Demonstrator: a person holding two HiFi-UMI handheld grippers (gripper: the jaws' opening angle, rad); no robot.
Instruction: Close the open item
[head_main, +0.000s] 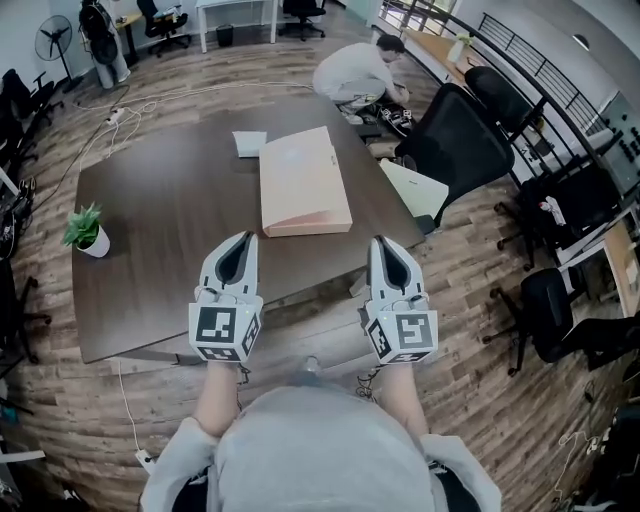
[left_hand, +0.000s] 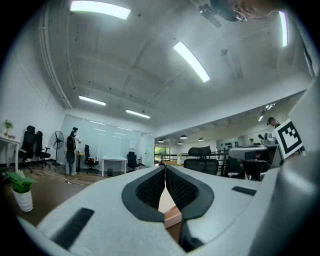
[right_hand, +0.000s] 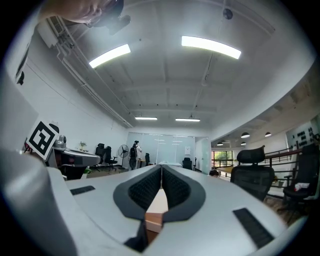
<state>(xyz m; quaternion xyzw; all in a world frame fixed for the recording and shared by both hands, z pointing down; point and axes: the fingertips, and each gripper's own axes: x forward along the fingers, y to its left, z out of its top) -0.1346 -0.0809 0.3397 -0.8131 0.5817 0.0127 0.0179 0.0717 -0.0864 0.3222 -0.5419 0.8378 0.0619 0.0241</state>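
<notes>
- A standing fan (head_main: 50, 40) is in the upper left corner of the head view, with a person standing by desks beside it.
- A small potted plant (head_main: 85, 230) in a white pot sits near the left edge of the dark wooden table (head_main: 170, 200), well apart from everything else on it.
- The left gripper (head_main: 243, 240) is at lower centre-left, over the table's near edge. Its jaws are pressed together at the tips with nothing held between them.
- A small white pad (head_main: 249, 143) lies just beside the far left corner of the peach box (head_main: 303, 180); I cannot tell whether they touch.
- The peach box sits at the middle of the table, lying flat, with its lid down as far as I can see. Its long axis runs away from the grippers towards the top of the frame, leaning slightly left, and a short edge faces them. Only bare table top lies between it and the grippers.
- The right gripper (head_main: 381, 243) is at lower centre-right, level with the left one. Its jaws are likewise closed and empty.
- A person (head_main: 355, 72) crouches on the floor beyond the table's far right corner.
- Black office chairs (head_main: 455, 140) crowd the right side, close to the table's right edge.
</notes>
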